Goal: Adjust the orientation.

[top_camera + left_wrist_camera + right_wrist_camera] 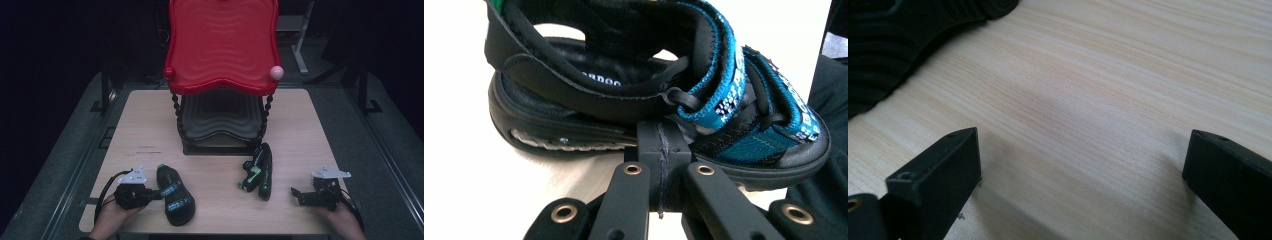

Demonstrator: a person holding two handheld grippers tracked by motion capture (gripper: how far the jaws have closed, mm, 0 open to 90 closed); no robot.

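Observation:
A black sandal with teal straps (175, 196) stands upright on the wooden table (300, 125) at the front left. My left gripper (158, 194) is at its near side, jaws shut. In the left gripper view the joined jaw tips of my left gripper (659, 146) rest against the side of the sandal (574, 125), at the sole edge just under the strap, with nothing seen between them. A second sandal (262, 171) lies on its side right of centre. My right gripper (298, 196) sits to its right, open over bare wood. The right gripper (1080, 150) has its jaws wide apart, and the second sandal's ribbed sole (893, 40) shows at the upper left.
A two-tier rack stands at the back centre of the table, with a red top tray (222, 45) and a black lower tray (220, 120). A pink knob (276, 73) sits on its right corner. The person's hands enter at the front edge.

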